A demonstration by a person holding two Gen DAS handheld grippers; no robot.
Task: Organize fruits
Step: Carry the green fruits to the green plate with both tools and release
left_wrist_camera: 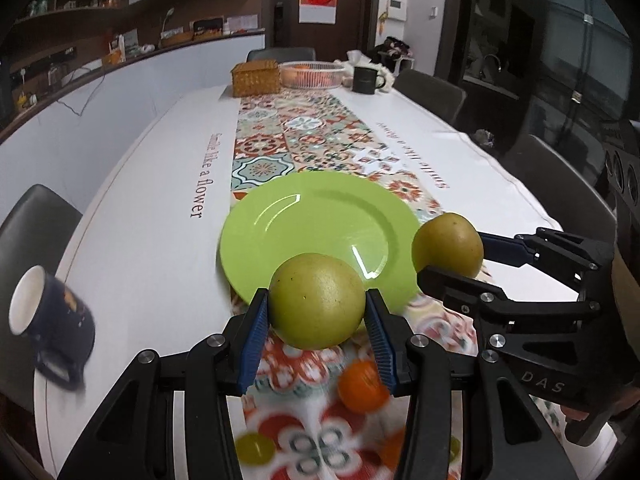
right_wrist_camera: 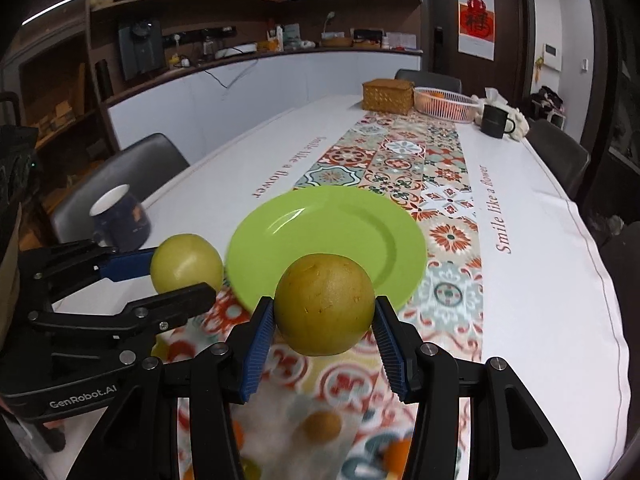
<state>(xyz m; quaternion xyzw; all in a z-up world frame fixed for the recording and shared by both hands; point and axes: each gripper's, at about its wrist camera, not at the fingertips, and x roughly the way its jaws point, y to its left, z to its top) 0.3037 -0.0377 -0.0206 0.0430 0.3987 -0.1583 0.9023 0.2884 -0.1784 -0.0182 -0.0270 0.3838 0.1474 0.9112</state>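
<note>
Carrying two green fruits toward the green plate (left_wrist_camera: 316, 228): left gripper (left_wrist_camera: 316, 322) fingers closed partway onto one green fruit (left_wrist_camera: 316, 300), right gripper (right_wrist_camera: 324, 324) fingers likewise clamping the other green fruit (right_wrist_camera: 324, 304), both just short of the plate's near rim. Next, likely lowering each onto the plate, side by side. Leaving loose orange fruit (left_wrist_camera: 362, 386) behind, nearer than the plate; open worktop (left_wrist_camera: 152, 216) beyond.

Even indoor light, fairly bright over the tabletop; white glare streaks cross the green plate (left_wrist_camera: 316, 228). Fisheye bending curves the table edges, and corners fall black. The patterned runner (right_wrist_camera: 320, 380) at bottom centre is smeared with blur.
</note>
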